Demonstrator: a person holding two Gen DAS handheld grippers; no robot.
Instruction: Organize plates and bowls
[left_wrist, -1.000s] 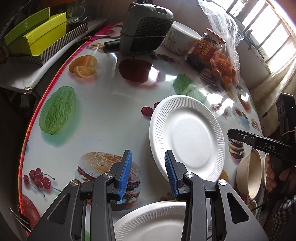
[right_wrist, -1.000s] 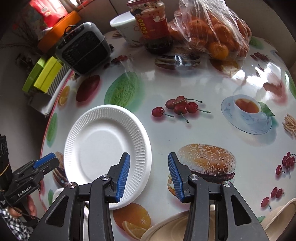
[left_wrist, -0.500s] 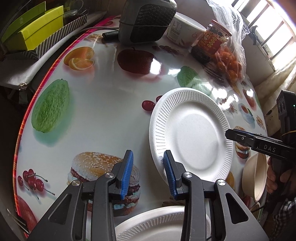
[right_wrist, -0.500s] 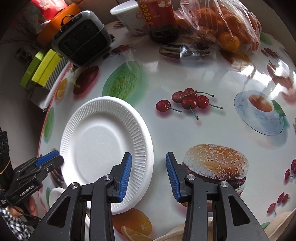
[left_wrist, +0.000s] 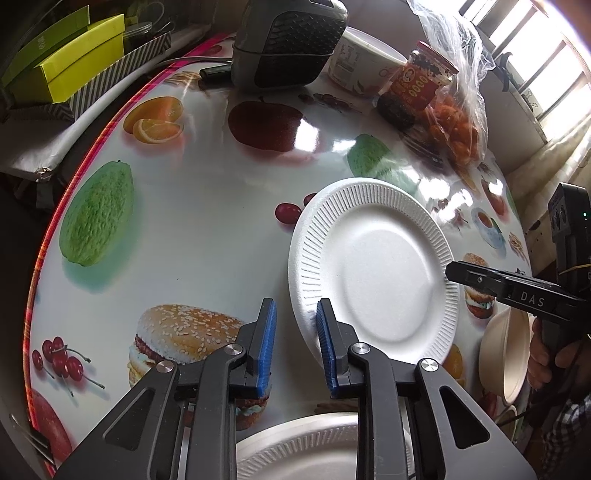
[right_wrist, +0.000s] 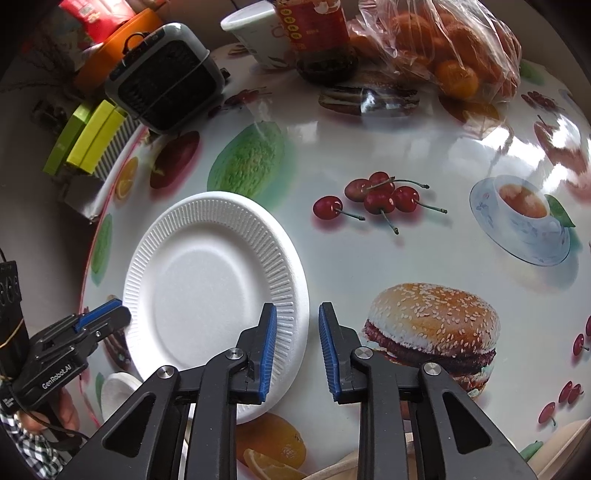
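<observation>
the foam plate (left_wrist: 373, 273) lies flat on the desk (left_wrist: 207, 229), about mid-width and toward the near side, with a pair of tongs at each side of its rim. the left tongs (left_wrist: 295, 306) are closing, the plate's near-left rim between the blue pads but a gap visible, so no bite yet. the right tongs (right_wrist: 297, 308) are closed on the opposite rim. taking it from both sides likely makes sense: the foam is thin and bendy, and one pinch at the edge could let it sag or flip

the likely aim is to lift it and set it on the second plate (left_wrist: 306, 450) at the near edge, just under the left tongs; the beige bowl (left_wrist: 498, 354) sits by the right hand, close to the desk's edge

room is good: the middle of the desk is bare around the plate, while the heater (left_wrist: 288, 40), jar (left_wrist: 417, 88) and bag of oranges (left_wrist: 454, 125) stay well apart along the far edge. the tight spot is the near edge, where plate, bowl and both hands crowd together
</observation>
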